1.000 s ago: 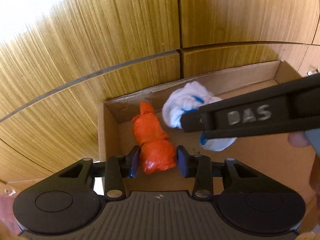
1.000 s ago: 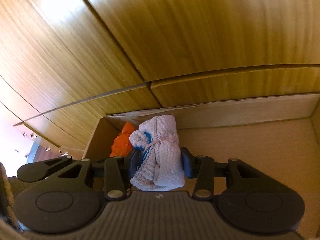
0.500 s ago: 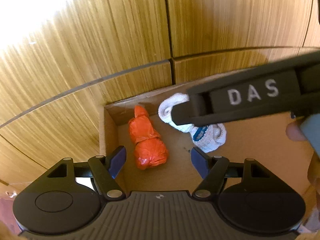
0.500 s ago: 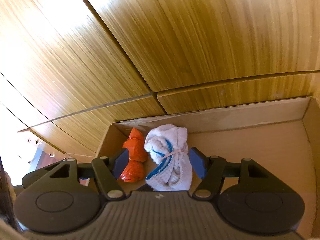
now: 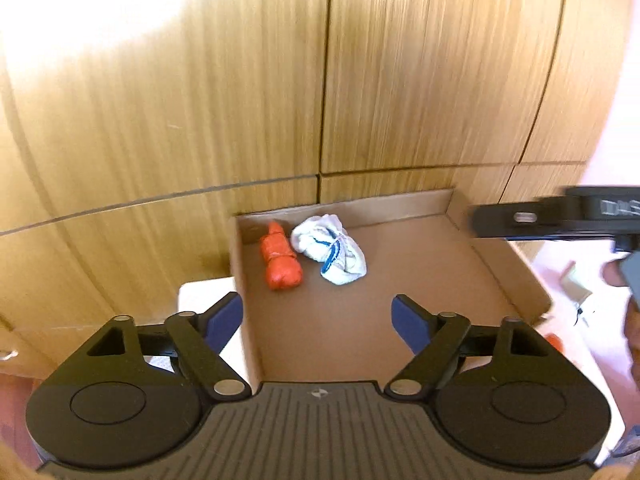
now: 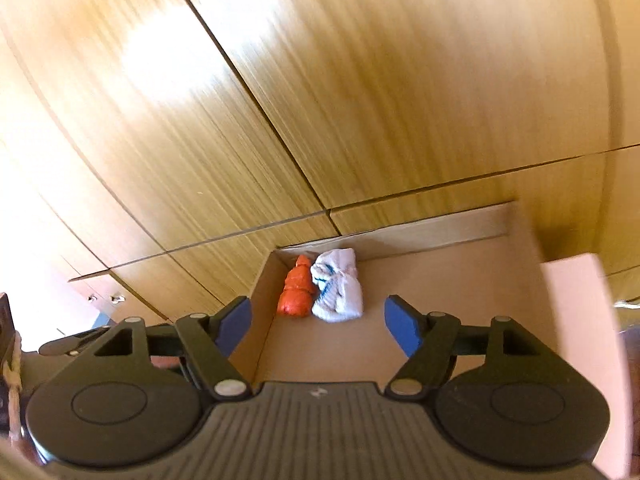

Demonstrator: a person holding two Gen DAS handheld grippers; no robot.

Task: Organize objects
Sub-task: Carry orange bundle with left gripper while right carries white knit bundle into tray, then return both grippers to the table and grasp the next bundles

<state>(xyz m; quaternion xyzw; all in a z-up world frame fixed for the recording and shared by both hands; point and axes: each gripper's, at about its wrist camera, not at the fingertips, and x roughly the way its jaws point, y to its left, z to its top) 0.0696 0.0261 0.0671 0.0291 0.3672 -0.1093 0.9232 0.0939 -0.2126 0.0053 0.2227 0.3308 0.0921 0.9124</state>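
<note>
Box (image 5: pixel 496 264), far-left corner: orange bundle (image 5: pixel 280 258) and white bundle (image 5: pixel 330 254), side by side, both placed; left gripper (image 5: pixel 316 320) and right gripper (image 6: pixel 318 320) just opened, empty, clear of them; next, likely, fetch further items.

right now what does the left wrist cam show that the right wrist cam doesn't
Only the left wrist view shows the right gripper's black body reaching in from the right edge, and a small orange item beyond the box's right wall.

Only the right wrist view shows small cabinet knobs at far left and a pale panel at right.

Both show the cardboard box, against wooden cabinet fronts, holding an orange bundle and a white-and-blue bundle side by side in its far left corner. Each view's own jaws have just been opening, with nothing between them.
</note>
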